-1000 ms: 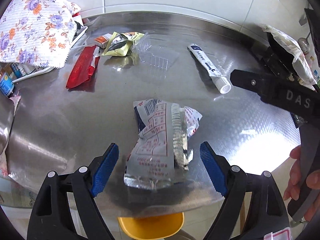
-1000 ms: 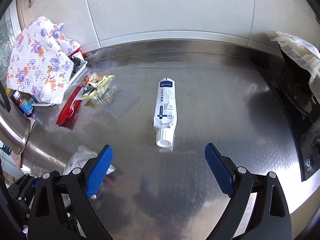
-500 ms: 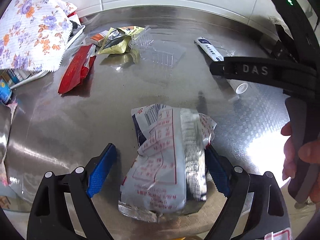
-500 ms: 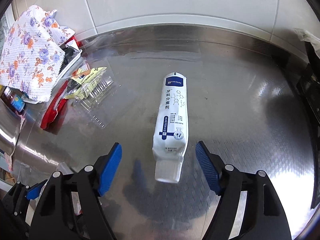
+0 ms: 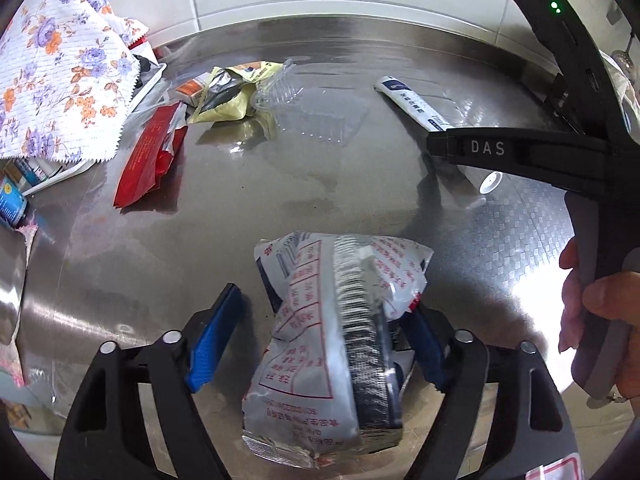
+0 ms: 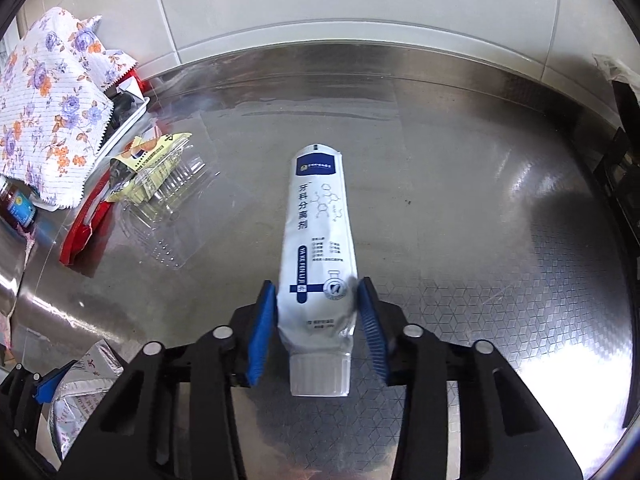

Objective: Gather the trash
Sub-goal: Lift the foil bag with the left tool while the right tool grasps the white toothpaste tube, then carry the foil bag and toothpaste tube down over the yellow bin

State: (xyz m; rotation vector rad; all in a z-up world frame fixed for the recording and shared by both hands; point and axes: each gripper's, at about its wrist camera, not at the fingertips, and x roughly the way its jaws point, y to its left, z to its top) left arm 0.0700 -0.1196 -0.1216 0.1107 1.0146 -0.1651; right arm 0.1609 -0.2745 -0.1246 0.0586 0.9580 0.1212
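Brushed stainless-steel counter [image 5: 248,184] fills both views; nothing is collected yet as far as I can see, and no bin shows. White cloth with purple and orange flowers [image 5: 60,92] drapes over clutter at 10 o'clock in my left view, not trash by my reckoning. Crumpled silver-and-white foil snack bag with red print [image 5: 320,344] lies at 6 o'clock in that view, between the blue pads of my left gripper [image 5: 320,336]; the jaws have just been closing but stand apart, the left pad clear of the bag, the right pad hidden behind its edge, so no grip yet. White plastic tube with navy label and white cap [image 6: 320,264] lies cap toward me at 6 o'clock in my right view; my right gripper [image 6: 318,328] has just been closing on it, and both blue pads sit against its lower body, pinching it, though it rests on the steel, not lifted. Left to gather, all at 10 to 11 o'clock: clear ribbed plastic tray [image 5: 320,116], flat red foil wrapper [image 5: 148,160], crumpled yellow wrapper [image 5: 232,96], small orange-and-white box [image 5: 192,92]. I judge this the first pickup: two items nearly in hand, four untouched.
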